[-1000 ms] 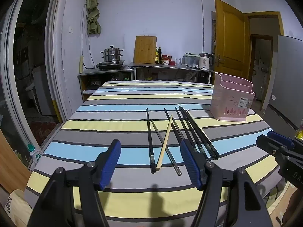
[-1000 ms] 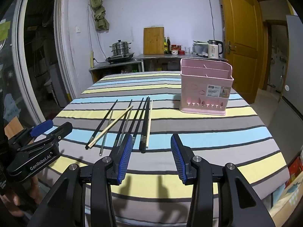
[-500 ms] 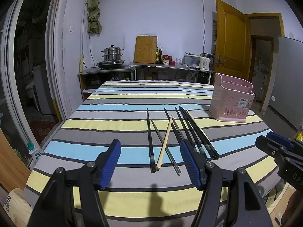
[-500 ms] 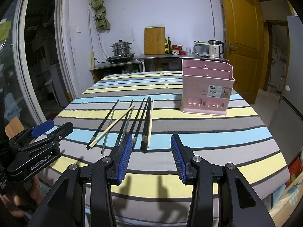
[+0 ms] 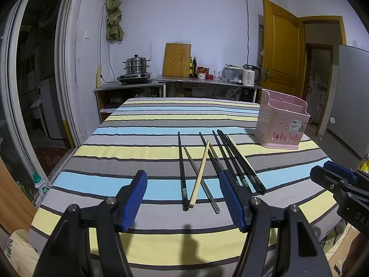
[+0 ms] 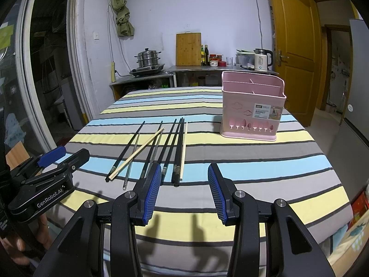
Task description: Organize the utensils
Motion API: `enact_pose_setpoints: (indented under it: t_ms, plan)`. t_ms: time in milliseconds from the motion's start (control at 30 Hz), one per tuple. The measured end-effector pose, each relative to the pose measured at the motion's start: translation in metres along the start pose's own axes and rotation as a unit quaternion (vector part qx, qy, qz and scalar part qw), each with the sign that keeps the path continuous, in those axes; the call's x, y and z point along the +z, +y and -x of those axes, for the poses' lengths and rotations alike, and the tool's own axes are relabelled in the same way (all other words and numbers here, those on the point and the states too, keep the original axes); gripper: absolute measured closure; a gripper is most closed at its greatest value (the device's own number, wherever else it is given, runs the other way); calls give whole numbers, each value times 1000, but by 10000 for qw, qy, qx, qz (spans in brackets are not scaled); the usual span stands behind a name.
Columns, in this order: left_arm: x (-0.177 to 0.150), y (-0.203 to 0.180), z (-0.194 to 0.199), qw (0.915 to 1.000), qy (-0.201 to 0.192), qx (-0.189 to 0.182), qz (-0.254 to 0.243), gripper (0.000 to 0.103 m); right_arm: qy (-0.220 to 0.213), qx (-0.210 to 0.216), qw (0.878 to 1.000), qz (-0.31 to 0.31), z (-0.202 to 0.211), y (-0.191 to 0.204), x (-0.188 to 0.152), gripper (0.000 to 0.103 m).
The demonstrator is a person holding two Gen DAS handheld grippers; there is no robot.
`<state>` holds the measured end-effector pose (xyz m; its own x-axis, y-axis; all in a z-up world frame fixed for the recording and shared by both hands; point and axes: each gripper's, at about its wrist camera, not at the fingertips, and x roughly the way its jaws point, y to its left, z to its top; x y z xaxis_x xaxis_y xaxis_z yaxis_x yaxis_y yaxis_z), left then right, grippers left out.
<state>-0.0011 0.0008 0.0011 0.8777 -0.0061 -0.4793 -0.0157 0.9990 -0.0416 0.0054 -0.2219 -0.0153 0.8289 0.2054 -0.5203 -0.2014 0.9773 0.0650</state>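
Several chopsticks lie side by side on the striped tablecloth: black ones [image 5: 181,168] [image 6: 177,147], a grey metal one [image 5: 200,177] and a pale wooden one [image 5: 200,173] [image 6: 138,153] crossing them at a slant. A second pale one [image 6: 183,147] lies at the right of the group. A pink utensil basket [image 5: 282,124] [image 6: 251,108] with divided compartments stands upright at the right, with nothing showing in it. My left gripper [image 5: 183,200] hovers open over the table's near edge, just short of the chopstick ends. My right gripper [image 6: 182,192] is open too, near the ends of the right-hand black chopsticks.
The table [image 5: 147,115] fills the middle of both views, with its edges near the grippers. Behind it stands a steel counter [image 5: 207,80] with a steamer pot [image 5: 136,65], a cutting board [image 5: 176,60], bottles and a kettle [image 5: 250,75]. A yellow door [image 5: 280,55] is at the right.
Both grippers have drifted very slightly forward and up; the chopsticks and basket have not moved. Both stay open.
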Motion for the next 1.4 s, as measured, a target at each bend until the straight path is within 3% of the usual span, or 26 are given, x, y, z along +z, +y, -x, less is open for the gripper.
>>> enact_pose_setpoints:
  t_ms: [1400]
  plan:
    - [-3, -5, -6, 10000, 70, -31, 64, 35, 35, 33, 10000, 0, -2, 6, -2, 60]
